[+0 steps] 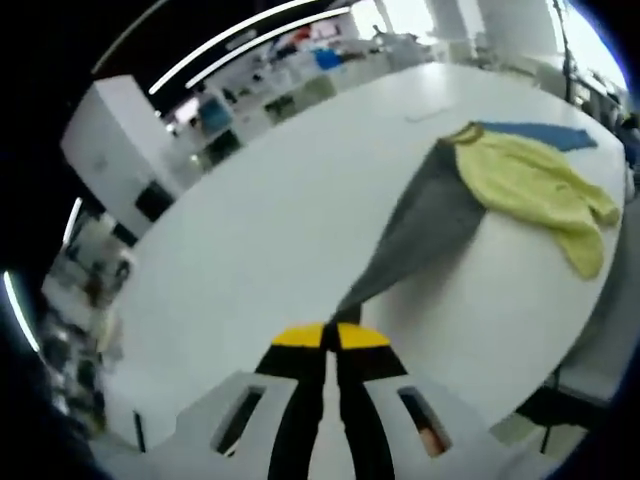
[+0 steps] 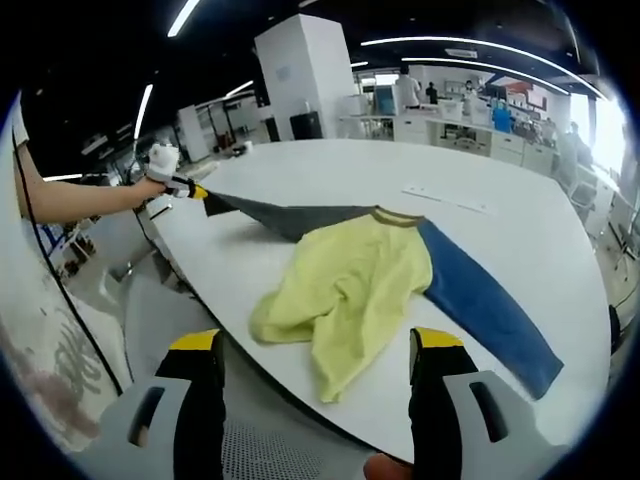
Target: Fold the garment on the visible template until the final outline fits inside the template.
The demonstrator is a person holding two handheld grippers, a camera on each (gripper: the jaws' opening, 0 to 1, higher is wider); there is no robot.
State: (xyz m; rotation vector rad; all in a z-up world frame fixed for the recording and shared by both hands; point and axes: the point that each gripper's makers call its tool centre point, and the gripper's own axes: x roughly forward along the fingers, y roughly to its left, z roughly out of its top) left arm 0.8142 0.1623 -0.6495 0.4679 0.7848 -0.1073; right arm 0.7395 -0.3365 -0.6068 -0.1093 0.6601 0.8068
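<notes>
On the white worktop (image 2: 520, 240) we see one garment (image 2: 350, 285): a yellow body bunched in a loose heap near the worktop's near edge in the right gripper view, with a grey sleeve (image 2: 290, 216) and a blue sleeve (image 2: 485, 305) running out from a ribbed collar on opposite sides. We count two sleeves, one of each colour. The blue sleeve lies flat on the worktop, reaching towards the near edge. The grey sleeve is pulled out in a taut line towards the worktop's far left edge, where our left gripper (image 2: 197, 190) pinches its cuff; a bare forearm (image 2: 80, 200) leads to that gripper. In the left gripper view the left gripper (image 1: 330, 336) has its yellow-tipped jaws pressed together on the narrow end of the grey sleeve (image 1: 430, 225), which widens away to the yellow body (image 1: 530, 185), with a strip of blue sleeve (image 1: 545, 135) beyond it.

Our right gripper (image 2: 315, 345) hangs over the near edge of the worktop just short of the yellow heap, its jaws spread wide with nothing between them. We cannot make out a template outline on the worktop. Behind the worktop stand a white pillar (image 2: 305, 75) and benches with people at them.
</notes>
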